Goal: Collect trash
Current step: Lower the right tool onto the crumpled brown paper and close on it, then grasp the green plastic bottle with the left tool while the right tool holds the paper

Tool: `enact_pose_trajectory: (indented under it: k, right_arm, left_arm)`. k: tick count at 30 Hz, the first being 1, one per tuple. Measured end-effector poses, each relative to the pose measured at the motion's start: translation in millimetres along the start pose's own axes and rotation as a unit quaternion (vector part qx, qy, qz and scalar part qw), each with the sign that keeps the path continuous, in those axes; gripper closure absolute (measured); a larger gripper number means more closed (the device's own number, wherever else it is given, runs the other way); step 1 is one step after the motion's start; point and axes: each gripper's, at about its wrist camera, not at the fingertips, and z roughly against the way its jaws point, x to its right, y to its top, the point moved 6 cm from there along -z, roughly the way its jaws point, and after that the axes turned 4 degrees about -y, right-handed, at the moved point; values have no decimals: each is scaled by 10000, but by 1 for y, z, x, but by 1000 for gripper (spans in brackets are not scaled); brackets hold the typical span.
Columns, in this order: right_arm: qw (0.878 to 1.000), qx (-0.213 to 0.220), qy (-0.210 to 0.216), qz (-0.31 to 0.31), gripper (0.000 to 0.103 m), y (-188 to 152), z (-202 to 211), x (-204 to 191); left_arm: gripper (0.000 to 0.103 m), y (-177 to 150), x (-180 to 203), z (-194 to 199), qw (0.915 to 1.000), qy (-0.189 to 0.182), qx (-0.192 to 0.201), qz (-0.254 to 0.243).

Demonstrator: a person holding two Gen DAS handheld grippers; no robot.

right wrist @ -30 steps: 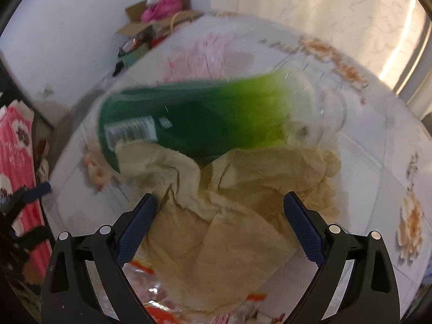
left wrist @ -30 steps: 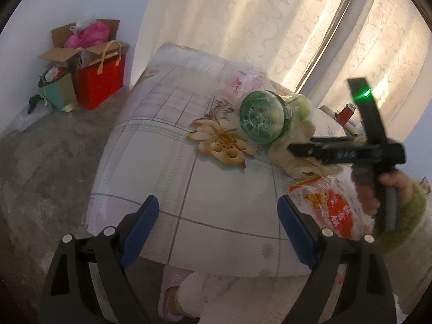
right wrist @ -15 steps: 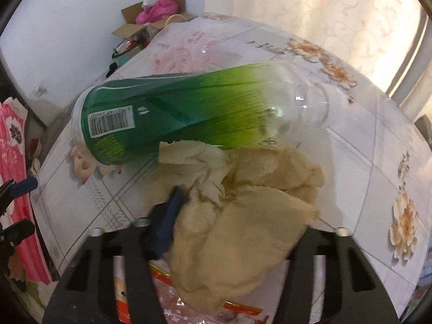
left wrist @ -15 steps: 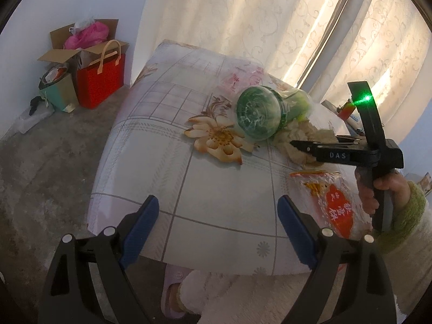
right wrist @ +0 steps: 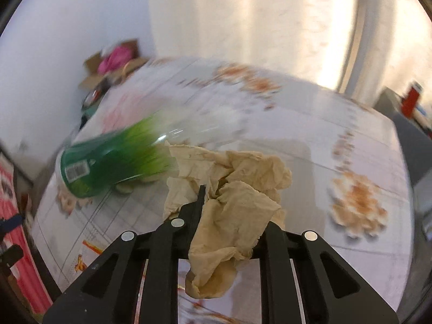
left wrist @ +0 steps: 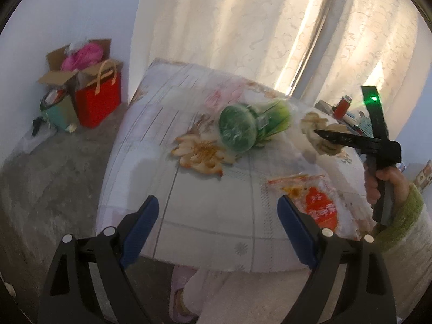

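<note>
Fingers (right wrist: 197, 202) of the right gripper (right wrist: 229, 210) have just closed, clamping crumpled brown paper (right wrist: 237, 205). Left gripper (left wrist: 218, 226) gapes empty. Only its view shows the red wrapper (left wrist: 321, 205) beside its right finger.

A table (left wrist: 189, 210) under a pale cloth printed with grid lines and flowers carries a green plastic bottle (left wrist: 243, 128) lying on its side near the middle, and a red-and-orange printed wrapper (left wrist: 318, 202) lying flat close to the near edge, toward its right corner.
</note>
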Motion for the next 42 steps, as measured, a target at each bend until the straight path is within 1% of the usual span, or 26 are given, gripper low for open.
enact_pose_trajectory:
  k: [3,4,6,9,11,13,15,17,18,19,20,21,22,23,24,25,26,27,29,30,31,32,33,37,39,42]
  right_arm:
    - [9992,52,-80,-391,88,-16,19,28]
    - [9988,33,-112,-468,88,-24,23,34]
    - [9984,-22,-133,-552,88,-35,27,39]
    - [9977,-81,-170,-656,88,-60,35,43]
    - [9971,-92,-135,-749,88,-71,38,47]
    - [9960,-135,-65,-882,88,-79,36,49]
    - [9952,-155,-5,-966,88,-82,34,52]
    - [9944,-171,58,-1041,88,-84,30,53]
    - [9939,-171,98,-1081,88,-83,28,53]
    - [9936,-156,135,-1109,88,-81,27,52]
    - [9934,-140,160,-1129,88,-81,25,50]
    - [9931,-124,191,-1148,87,-80,25,50]
    - [9930,-113,210,-1158,87,-82,25,51]
    - [9929,-97,246,-1158,87,-82,26,50]
    - [9930,-92,247,-1153,87,-82,25,49]
    - [9930,-93,273,-1149,87,-82,25,49]
    - [9929,-88,283,-1148,87,-84,25,49]
    - [9930,-84,294,-1145,87,-84,25,49]
    - [9927,-80,318,-1163,87,-86,26,50]
    - [9924,-77,329,-1183,87,-87,26,51]
    - [9921,-70,334,-1208,87,-88,26,52]
    - [9919,-65,339,-1223,87,-89,27,53]
    - [9916,-60,343,-1248,87,-90,28,55]
    - [9904,-29,353,-1339,87,-94,32,60]
    - [9899,-21,358,-1372,87,-95,34,62]
    - [9892,-27,376,-1416,87,-97,35,65]
  left_arm:
    - [16,19,17,0,9987,-102,208,-454]
    - [16,31,28,-3,9966,-125,325,-742]
    - [16,48,41,-12,9933,-231,380,-1066]
    - [16,73,58,-33,9891,-516,163,-1367]
    - [16,86,66,-47,9857,-581,55,-1580]
    - [16,101,78,-69,9794,-603,-129,-1924]
    - [16,114,90,-89,9744,-604,-308,-2142]
    - [16,122,101,-109,9673,-751,-564,-2356]
    - [16,125,107,-124,9632,-704,-798,-2466]
    - [16,126,109,-133,9612,-572,-910,-2540]
    - [16,126,111,-143,9567,-410,-1054,-2682]
    - [16,125,113,-156,9500,-221,-1226,-2864]
    - [16,124,113,-165,9454,2,-1291,-2991]
    - [16,120,114,-171,9390,212,-1331,-3163]
    - [16,116,115,-177,9293,400,-1392,-3398]
    - [16,111,117,-182,9204,529,-1443,-3595]
    - [16,108,117,-186,9146,621,-1472,-3715]
    - [18,102,118,-190,9060,753,-1510,-3882]
    - [22,95,115,-193,8963,902,-1569,-4048]
    - [28,91,114,-197,8905,1022,-1581,-4141]
    - [35,89,114,-198,8871,1091,-1583,-4197]
    - [36,88,113,-200,8833,1193,-1561,-4256]
    - [38,87,113,-200,8813,1246,-1515,-4299]
    - [40,86,119,-195,8843,1110,-1517,-4275]
    - [41,83,125,-188,8846,1005,-1490,-4305]
    - [46,74,134,-177,8820,749,-1559,-4384]
